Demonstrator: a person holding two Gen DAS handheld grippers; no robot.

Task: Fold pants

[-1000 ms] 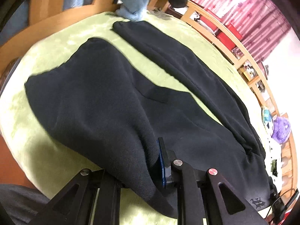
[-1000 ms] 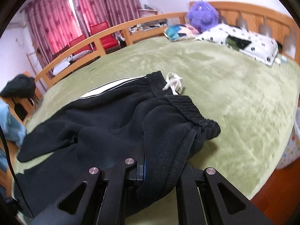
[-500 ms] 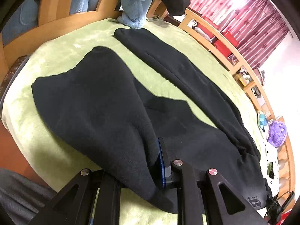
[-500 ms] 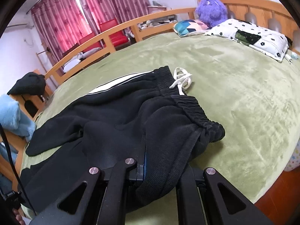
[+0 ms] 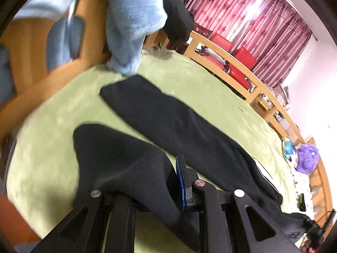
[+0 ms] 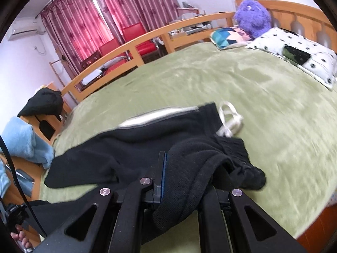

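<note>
Left wrist view: the left gripper point(image 5: 166, 181) is clenched on a fold of the black pants point(image 5: 185, 130); the cloth is bunched between its two black fingers and drapes over the nearer linkage; a blue pad lines the inner face of the right-hand finger point(image 5: 182, 179). The gripped leg rises off the green bedspread point(image 5: 69, 109) toward the camera; the other leg lies flat on the bedspread, running diagonally from the far upper left to the lower right. A light blue fleece garment point(image 5: 130, 21) hangs over the wooden bed frame point(image 5: 236, 63) at the far end, its lower edge just beside the cuff of the flat leg; the picture is blurred at its left side.

Right wrist view: the right gripper point(image 6: 185, 172) is clenched on the waistband end of the pants; the elastic band hangs in a bunch to the right of the fingers. A white drawstring point(image 6: 229, 120) lies on the bedspread just beyond the waistband; a white side stripe runs along the far edge of the pants. A spotted pillow point(image 6: 294, 50) and a purple plush toy point(image 6: 252, 16) sit at the headboard, well apart from the pants.
</note>
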